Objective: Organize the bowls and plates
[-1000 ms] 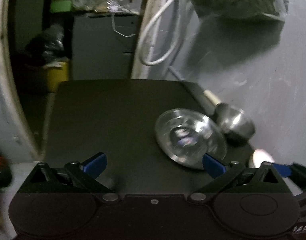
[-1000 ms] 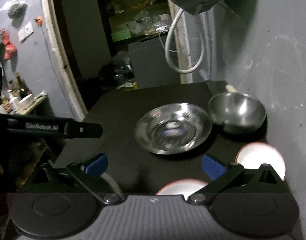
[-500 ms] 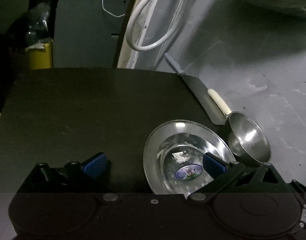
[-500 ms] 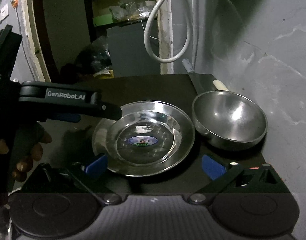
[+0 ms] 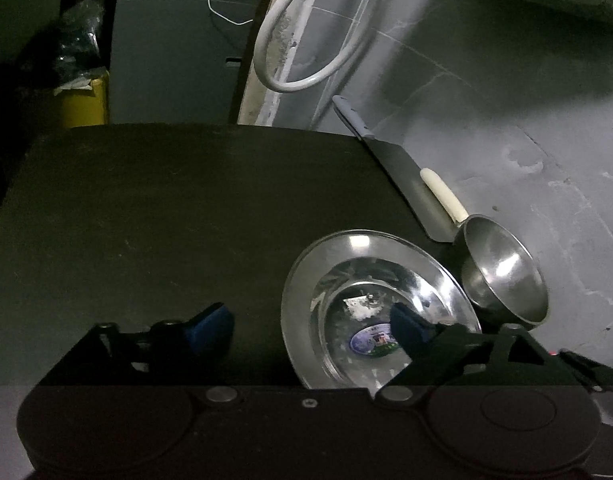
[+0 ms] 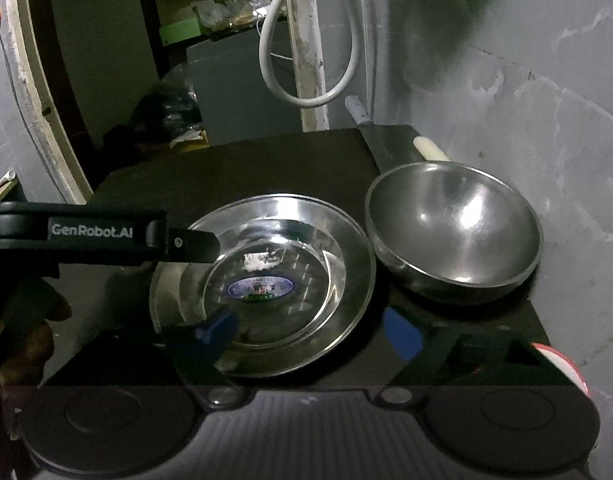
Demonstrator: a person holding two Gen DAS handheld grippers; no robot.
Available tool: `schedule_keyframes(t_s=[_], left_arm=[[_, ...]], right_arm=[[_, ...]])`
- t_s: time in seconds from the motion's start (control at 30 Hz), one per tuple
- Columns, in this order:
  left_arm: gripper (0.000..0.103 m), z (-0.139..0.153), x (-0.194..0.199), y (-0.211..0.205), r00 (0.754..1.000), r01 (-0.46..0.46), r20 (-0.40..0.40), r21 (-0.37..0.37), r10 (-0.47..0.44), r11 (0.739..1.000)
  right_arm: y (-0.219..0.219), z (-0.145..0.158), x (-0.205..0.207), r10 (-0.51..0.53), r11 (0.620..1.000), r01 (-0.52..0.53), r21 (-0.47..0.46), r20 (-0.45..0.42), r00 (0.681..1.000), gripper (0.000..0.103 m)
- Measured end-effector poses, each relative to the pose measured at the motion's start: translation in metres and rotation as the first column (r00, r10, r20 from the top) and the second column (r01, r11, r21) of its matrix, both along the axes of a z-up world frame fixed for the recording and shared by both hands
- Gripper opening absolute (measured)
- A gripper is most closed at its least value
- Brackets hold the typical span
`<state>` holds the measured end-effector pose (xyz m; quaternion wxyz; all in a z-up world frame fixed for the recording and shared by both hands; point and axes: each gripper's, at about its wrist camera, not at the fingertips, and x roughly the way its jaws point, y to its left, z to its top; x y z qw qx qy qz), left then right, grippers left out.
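Steel plate (image 5: 370, 280) – rim between both closing, still-spread grippers, left gripper (image 5: 306, 324) and right gripper (image 6: 310, 332)

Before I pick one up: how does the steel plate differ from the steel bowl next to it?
The steel plate is shallow with a broad flat rim; the steel bowl is deep and rounded. The steel plate has an oval sticker at its centre; the steel bowl's inside is bare. The steel bowl sits nearer the wall, by the cleaver. Both are shiny, empty and upright on the dark table.
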<state>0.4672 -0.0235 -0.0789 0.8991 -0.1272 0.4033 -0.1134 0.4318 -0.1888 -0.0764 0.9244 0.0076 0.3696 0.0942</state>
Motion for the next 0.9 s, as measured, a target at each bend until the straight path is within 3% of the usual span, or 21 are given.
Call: schedule_keyframes(t_s=[0.13,0.2,0.4,0.47,0.9], left_arm=[[0.066,-0.003,-0.001,-0.001,1.000,0.009,-0.016,-0.010,-0.009,1.000],[0.048,-0.005,-0.002,-0.002,0.999,0.017,-0.027,-0.016,-0.018,1.000],[0.024,-0.010,-0.010,0.005,0.999,0.009,-0.045,-0.022,-0.010,1.000],[0.020,-0.010,-0.014,0.010,0.999,0.006,-0.049,-0.021,-0.007,1.000],[0.020,0.010,-0.051,0.025,1.000,-0.018,-0.010,-0.046,0.017,0.999]], right_arm=[[0.001,-0.003,-0.001,-0.002,1.000,0.002,0.002,-0.017,1.000,0.061],[0.001,-0.004,-0.002,-0.005,1.000,0.005,0.006,-0.021,1.000,0.056],[0.000,-0.004,-0.007,-0.017,1.000,0.018,0.011,-0.021,1.000,0.047],[0.000,-0.004,-0.010,-0.018,1.000,0.018,0.013,-0.021,1.000,0.045],[-0.002,0.017,-0.035,0.035,0.998,-0.038,0.057,0.048,0.998,0.039]])
